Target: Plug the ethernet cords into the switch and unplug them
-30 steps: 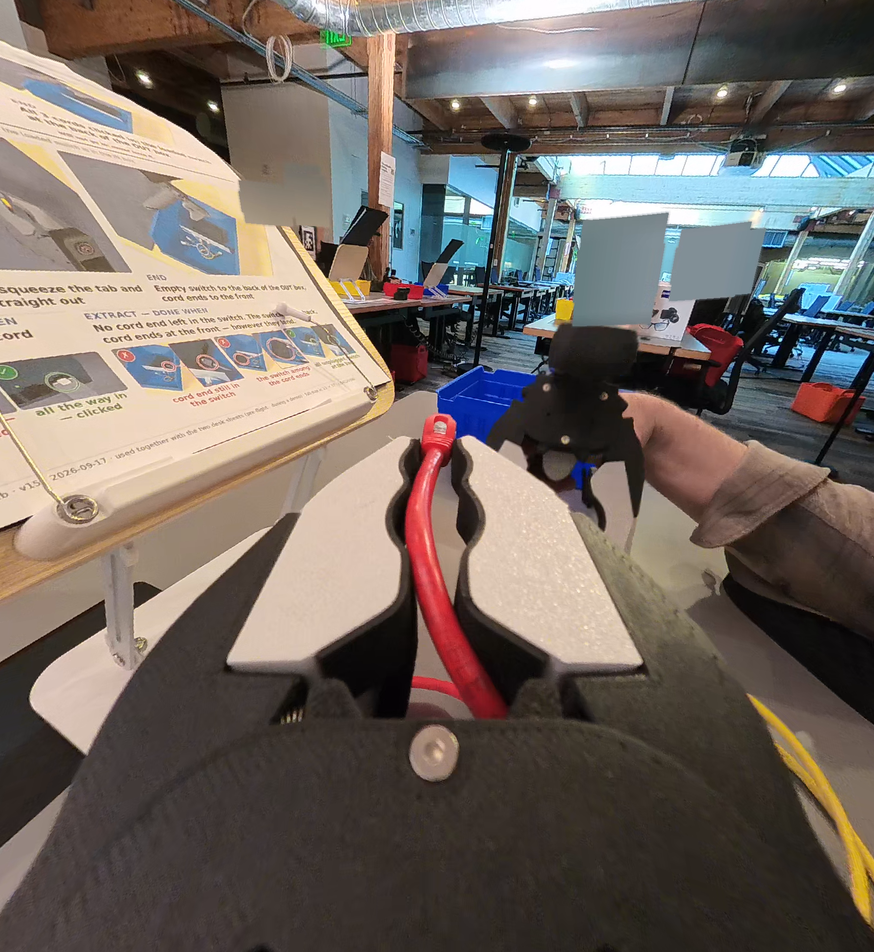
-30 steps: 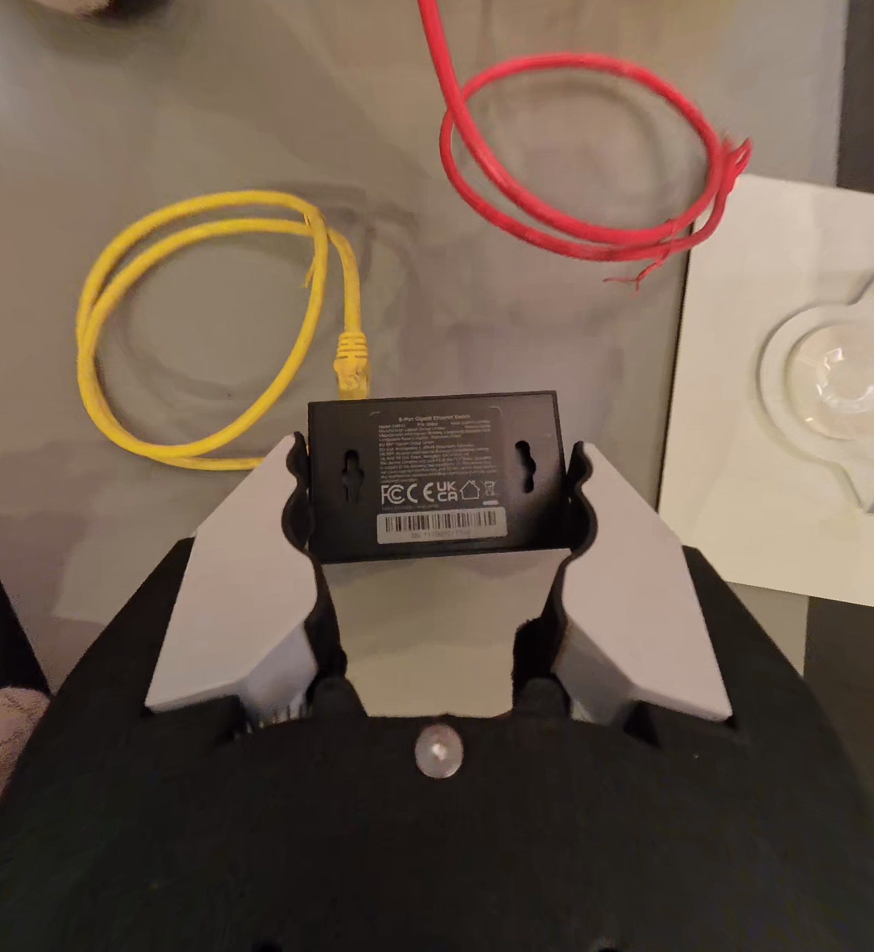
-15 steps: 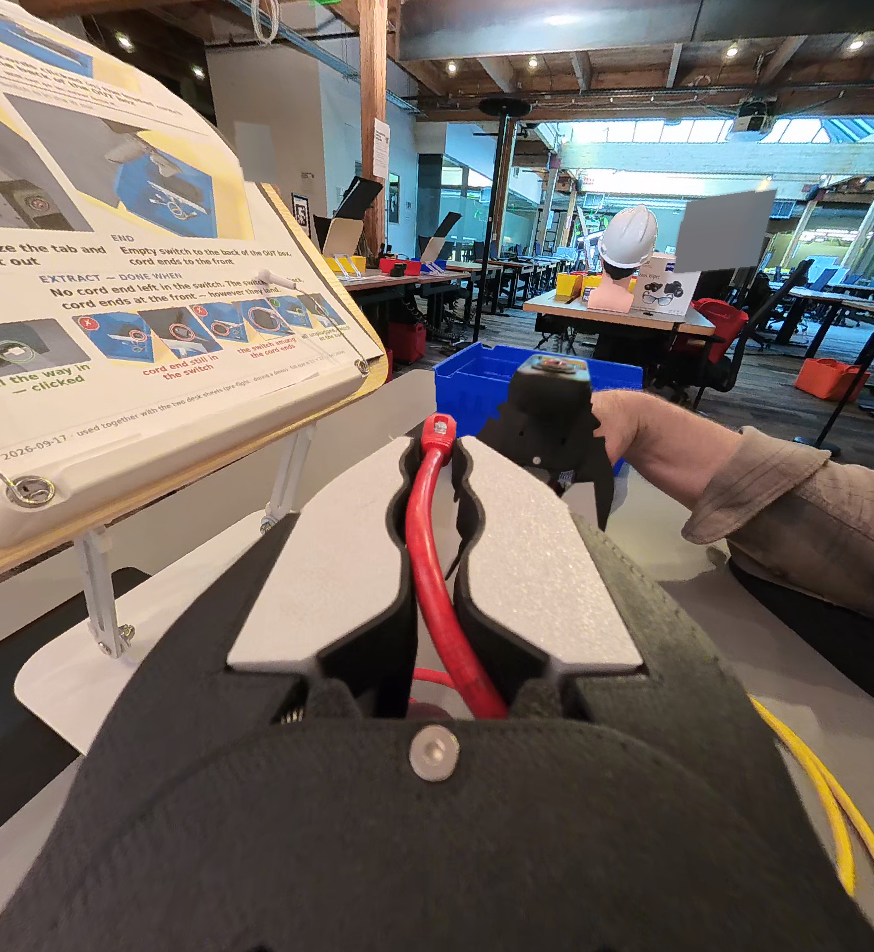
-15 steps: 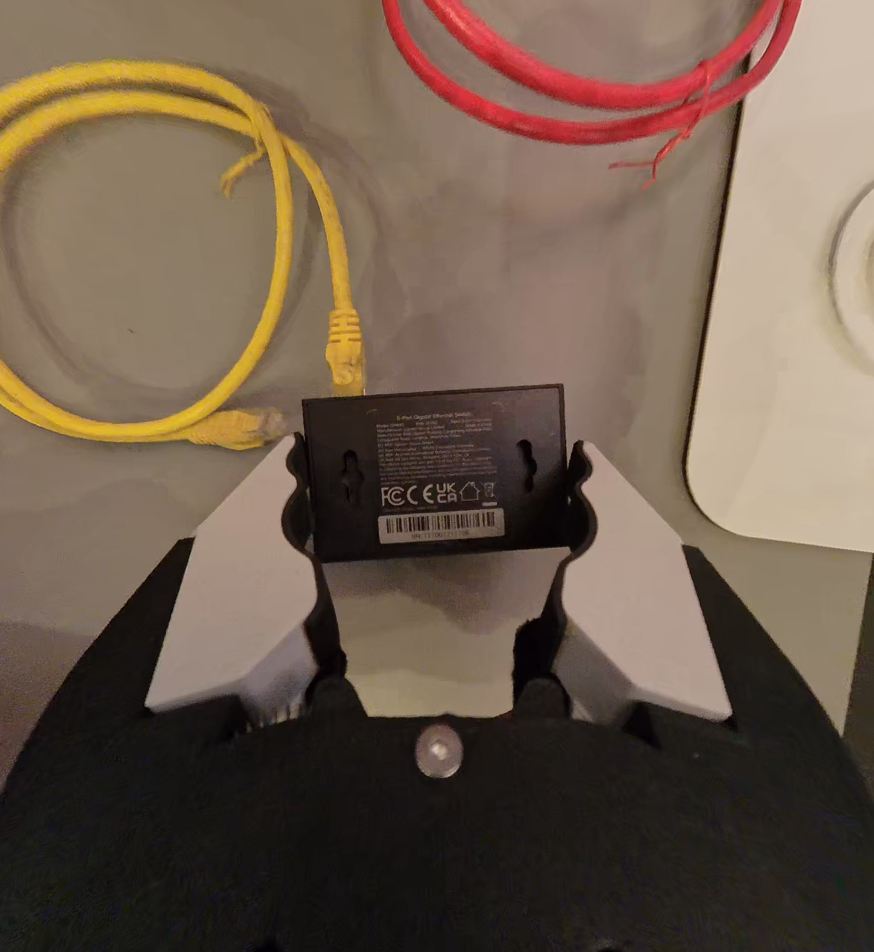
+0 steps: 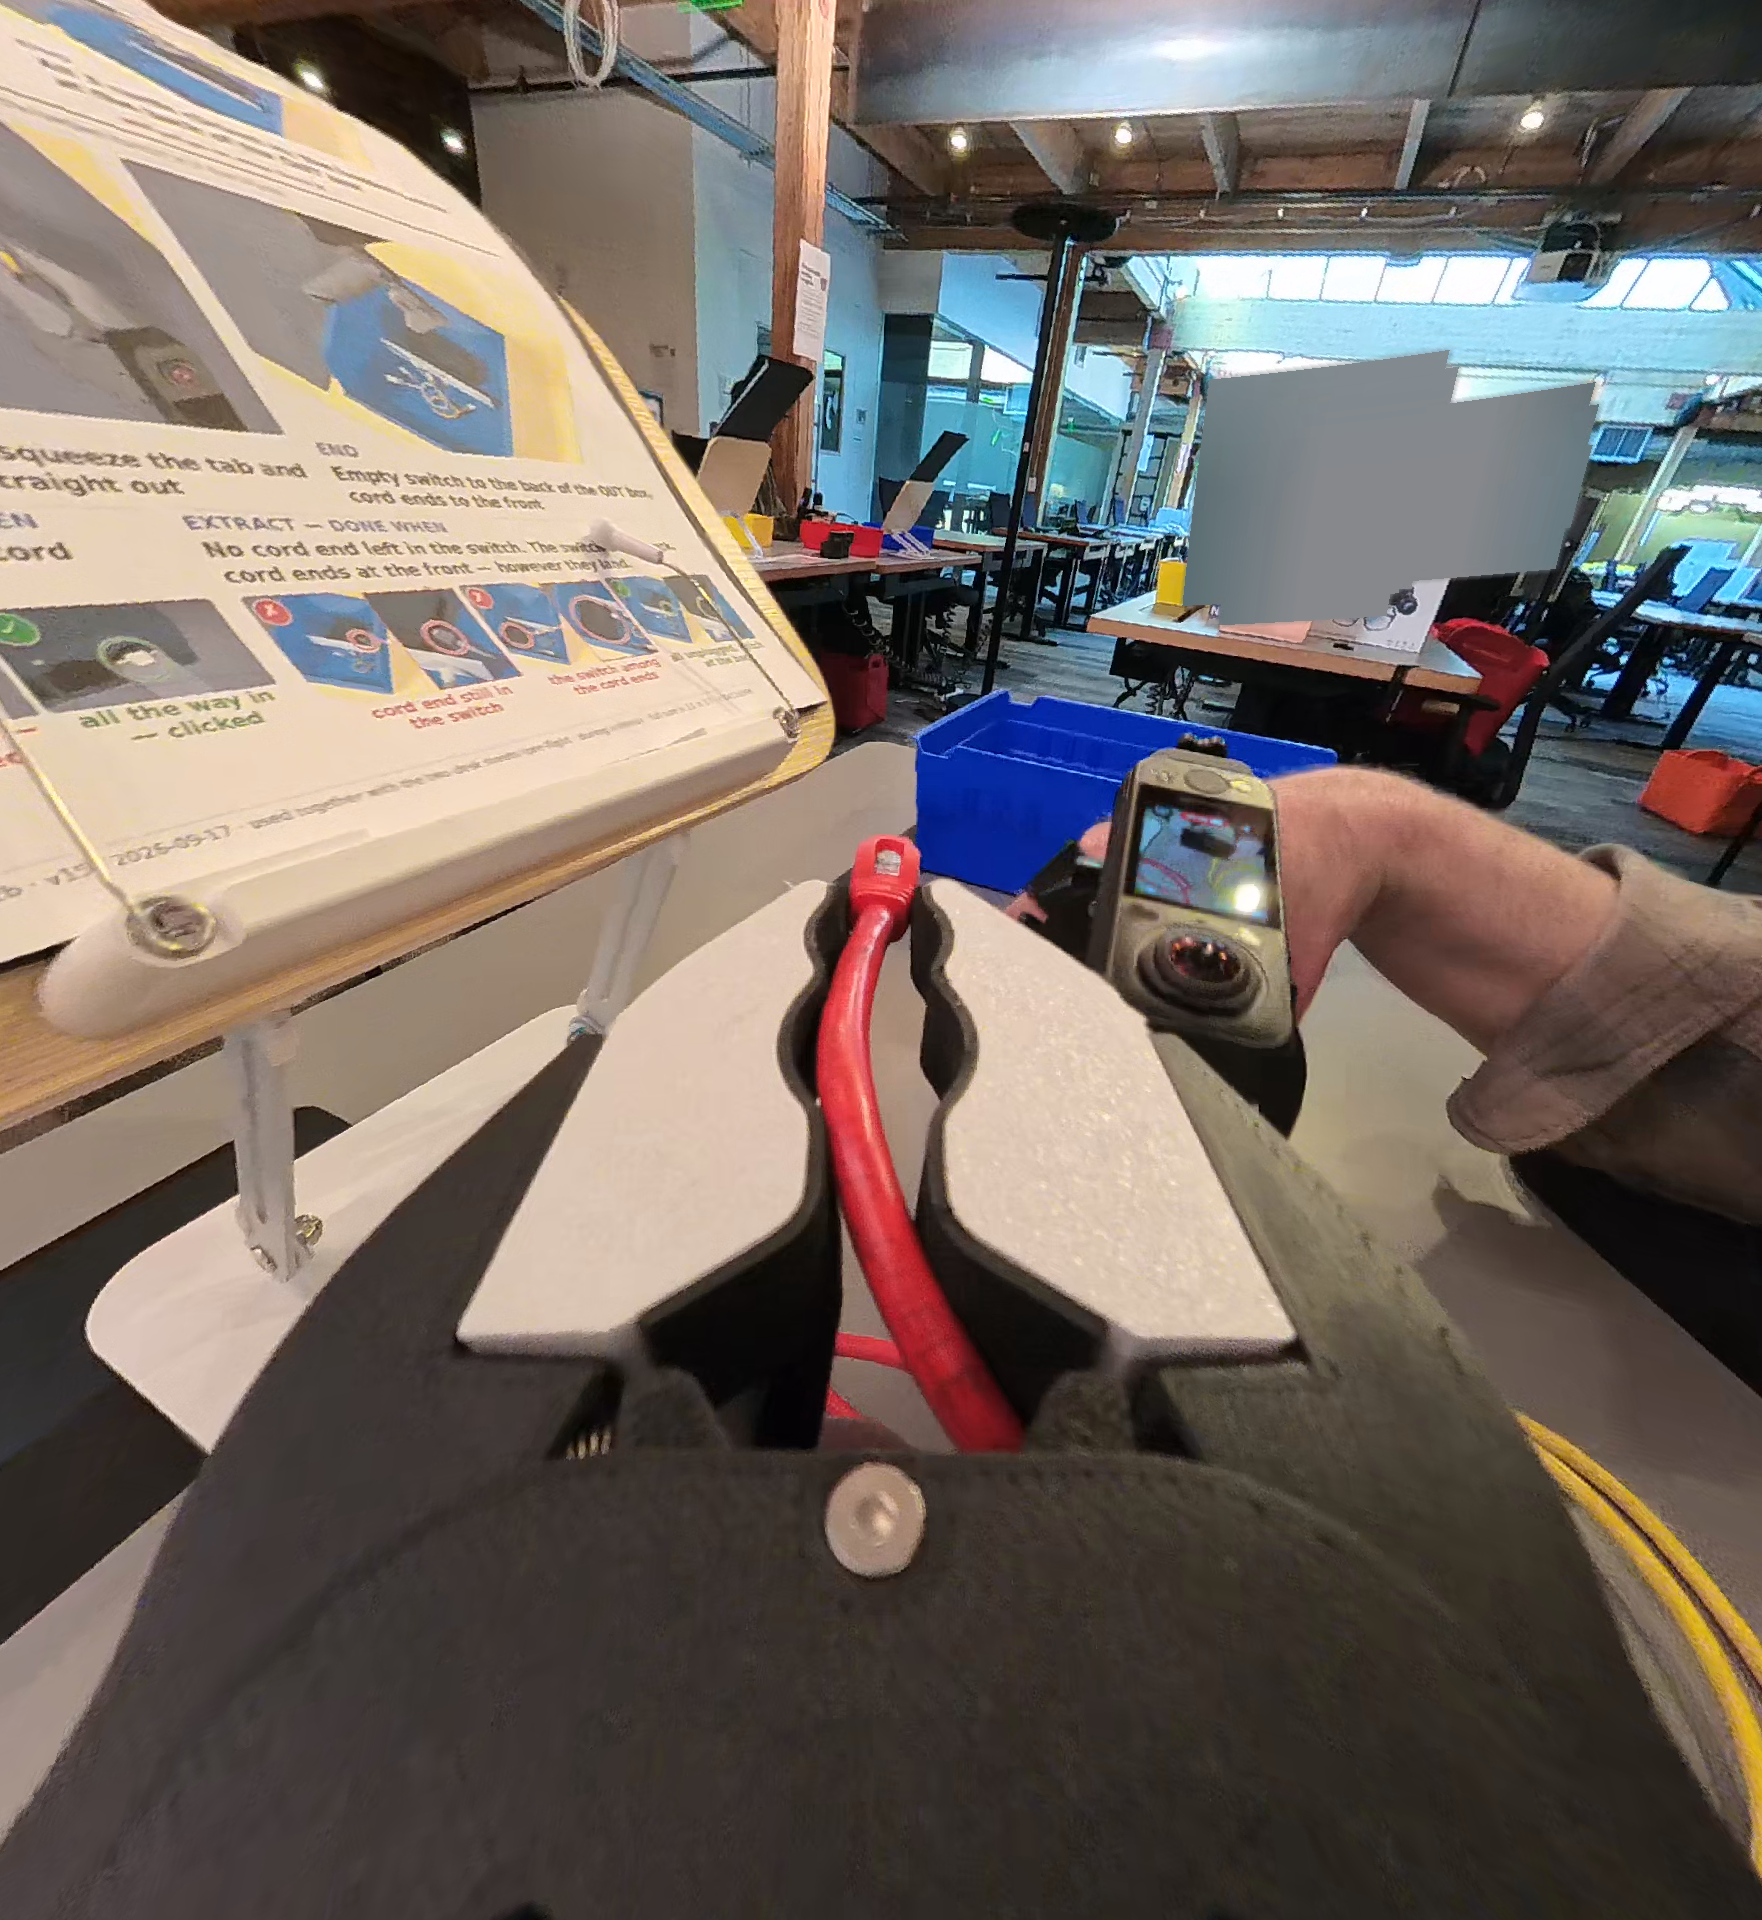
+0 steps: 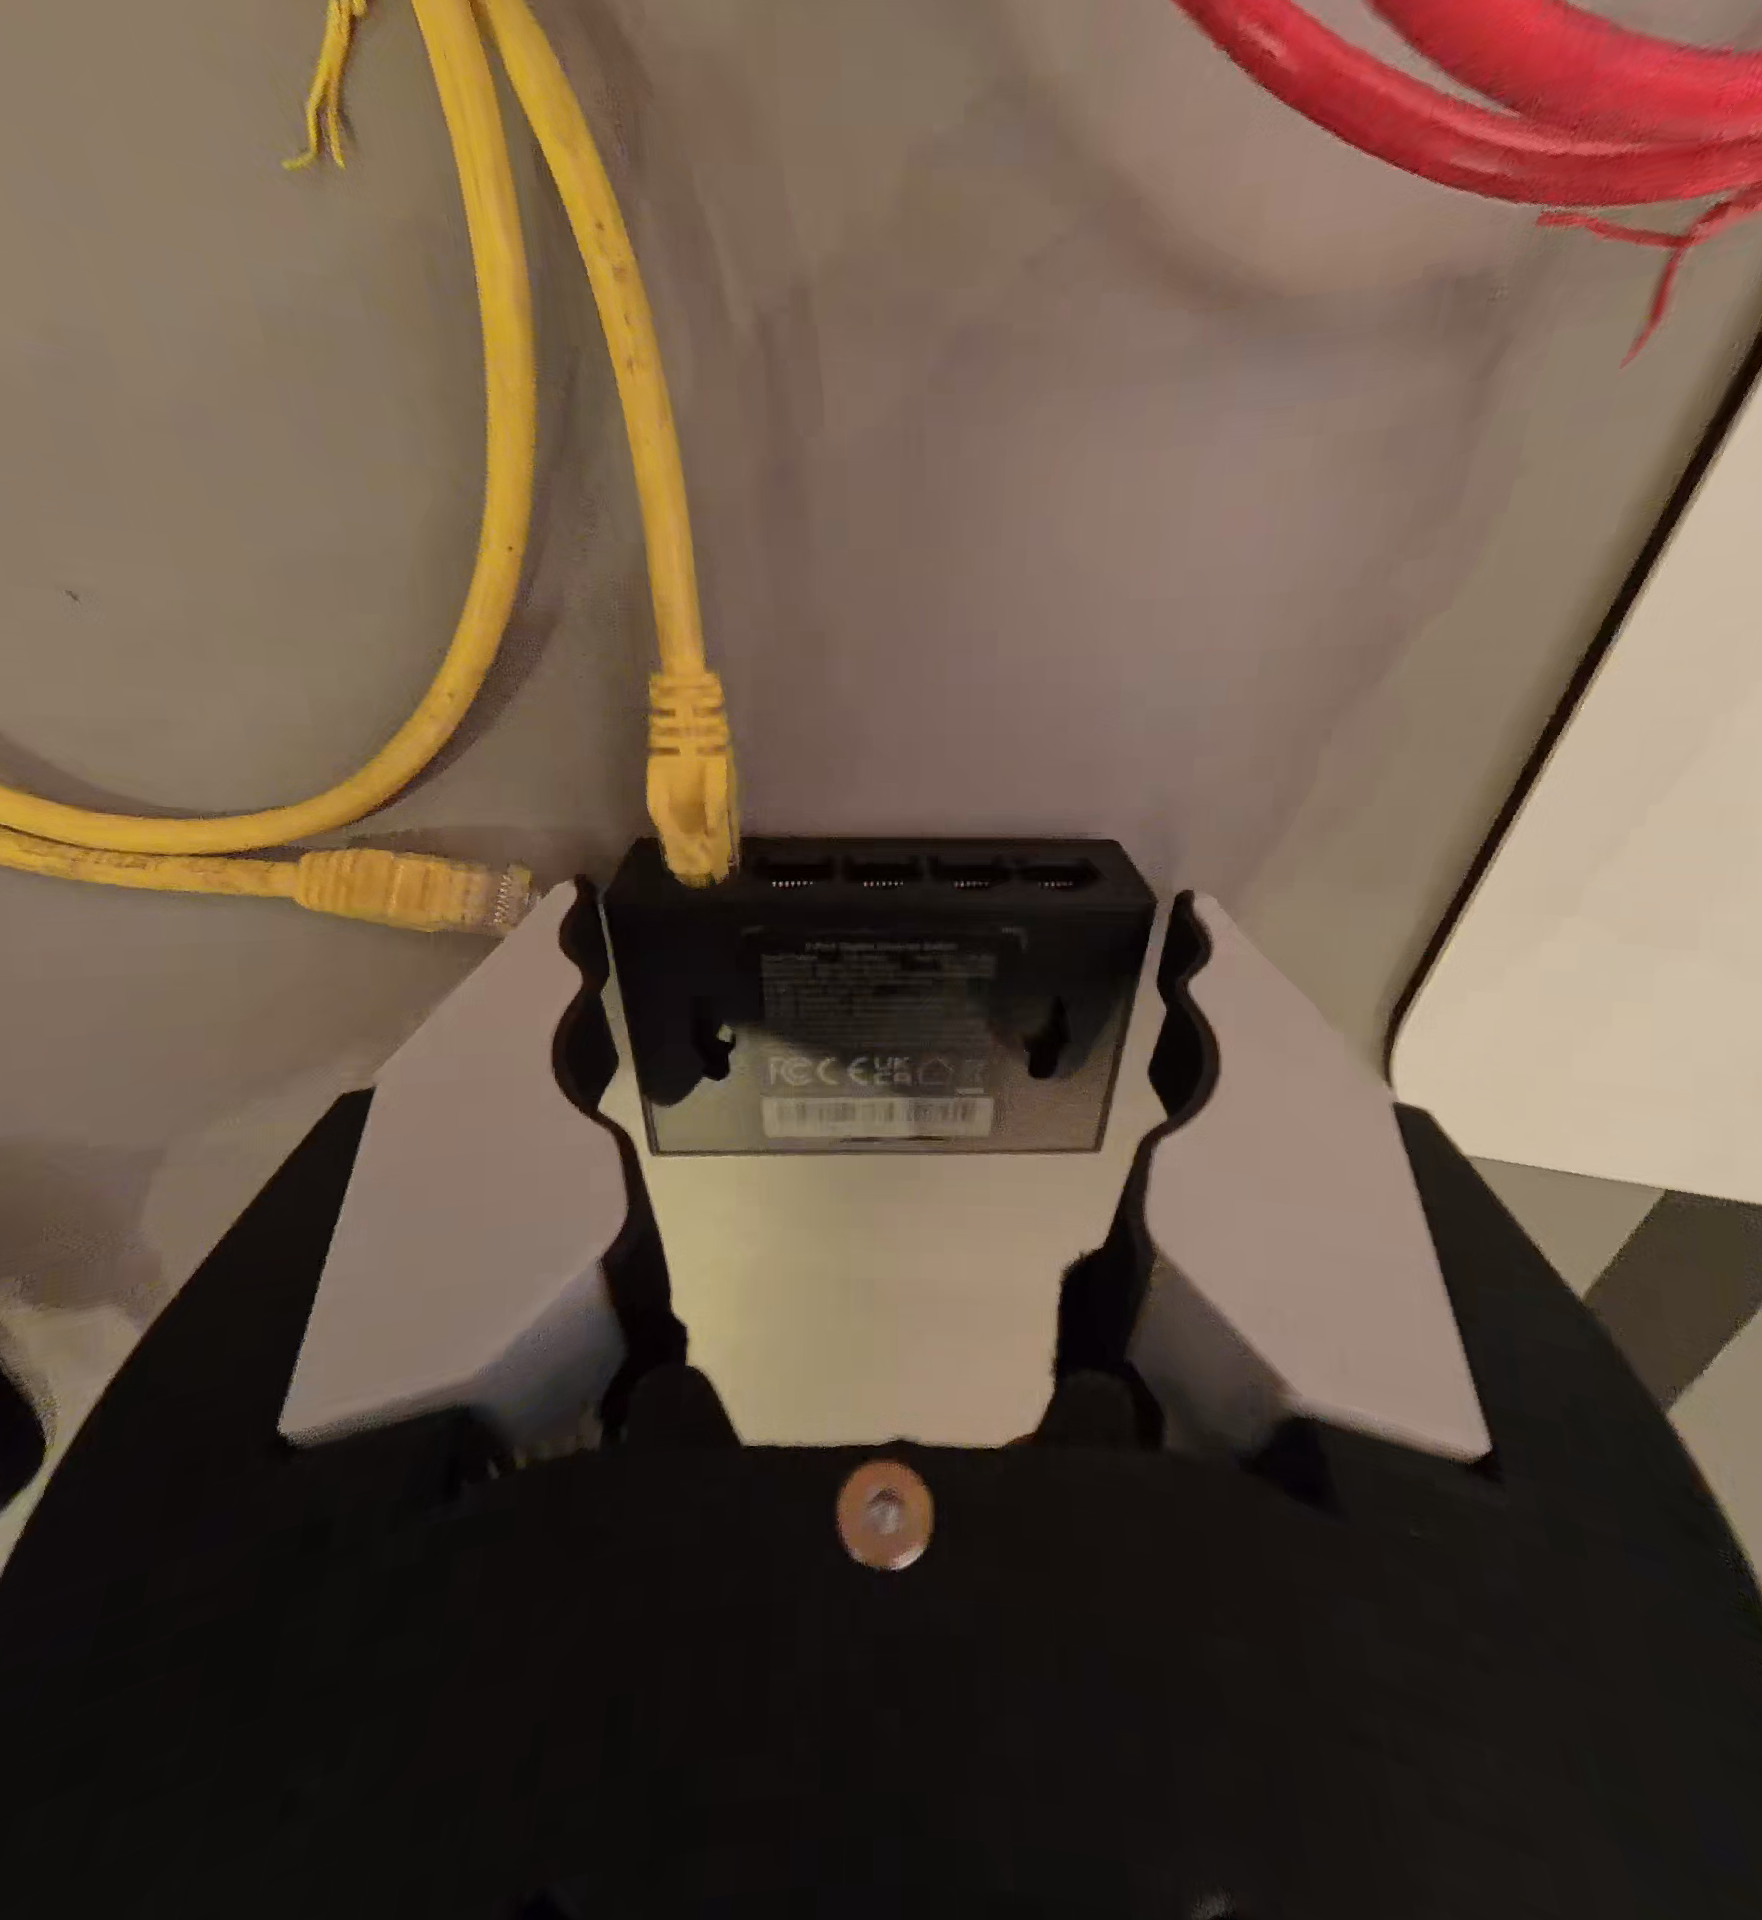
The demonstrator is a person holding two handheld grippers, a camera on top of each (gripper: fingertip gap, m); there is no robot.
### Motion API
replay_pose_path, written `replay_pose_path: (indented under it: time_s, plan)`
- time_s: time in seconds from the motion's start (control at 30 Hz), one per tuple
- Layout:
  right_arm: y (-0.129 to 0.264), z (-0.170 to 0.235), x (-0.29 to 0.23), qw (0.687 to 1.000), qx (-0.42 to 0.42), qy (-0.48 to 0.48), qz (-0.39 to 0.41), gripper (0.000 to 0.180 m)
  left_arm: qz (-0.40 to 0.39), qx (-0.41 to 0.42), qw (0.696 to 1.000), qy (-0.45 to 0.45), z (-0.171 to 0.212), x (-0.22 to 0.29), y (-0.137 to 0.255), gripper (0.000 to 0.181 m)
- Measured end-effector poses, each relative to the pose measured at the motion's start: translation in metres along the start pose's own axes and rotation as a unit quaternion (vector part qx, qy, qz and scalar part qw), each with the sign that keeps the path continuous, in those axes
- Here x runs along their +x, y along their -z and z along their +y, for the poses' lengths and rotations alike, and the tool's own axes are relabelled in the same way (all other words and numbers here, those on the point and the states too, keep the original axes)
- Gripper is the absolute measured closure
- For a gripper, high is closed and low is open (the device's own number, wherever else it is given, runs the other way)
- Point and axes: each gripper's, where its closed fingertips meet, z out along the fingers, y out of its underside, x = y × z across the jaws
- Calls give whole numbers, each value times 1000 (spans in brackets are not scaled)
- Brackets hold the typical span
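In the left wrist view my left gripper point(image 5: 879, 914) is shut on the red ethernet cord point(image 5: 856, 1091). Its plug point(image 5: 882, 868) sticks out past the fingertips. My right gripper point(image 6: 877, 909) is shut on the black switch point(image 6: 877, 1018), underside up, with the port row facing away. One yellow cord plug point(image 6: 690, 774) lies with its tip at the leftmost port; I cannot tell if it is inserted. The other yellow plug point(image 6: 409, 888) lies just left of my left finger. The right gripper's back and camera point(image 5: 1199, 914) show close ahead in the left wrist view, held by a hand point(image 5: 1396, 894).
Red cord loops point(image 6: 1531, 114) lie on the grey table beyond the switch. A white stand base point(image 6: 1635, 779) is on the right. An instruction board point(image 5: 285, 571) on a stand stands at left, a blue bin point(image 5: 1022, 790) behind. Yellow cord point(image 5: 1729, 1662) runs at lower right. Across from one pair of fingers to the other is roughly 20 centimeters.
My right gripper has dropped toward the table with the switch and tilted it, so the ports now show and meet the yellow plug. In the left view the right gripper has come closer.
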Motion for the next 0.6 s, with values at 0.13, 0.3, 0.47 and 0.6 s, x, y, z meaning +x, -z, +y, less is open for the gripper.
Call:
replay_pose_path:
  time_s: [0.13,0.3,0.47,0.6]
  plan:
    - [3,7,0,997,-58,37,-28,79,-9,4,1000,7,0,-8,4,169]
    - [3,9,-2,992,-94,61,-53,81,-15,10,1000,11,-2,-14,8,169]
    - [3,10,-1,989,-129,60,-43,82,-15,10,1000,10,-2,-13,8,169]
    - [3,8,-3,990,-121,57,-45,83,-16,8,1000,7,-2,-14,8,169]
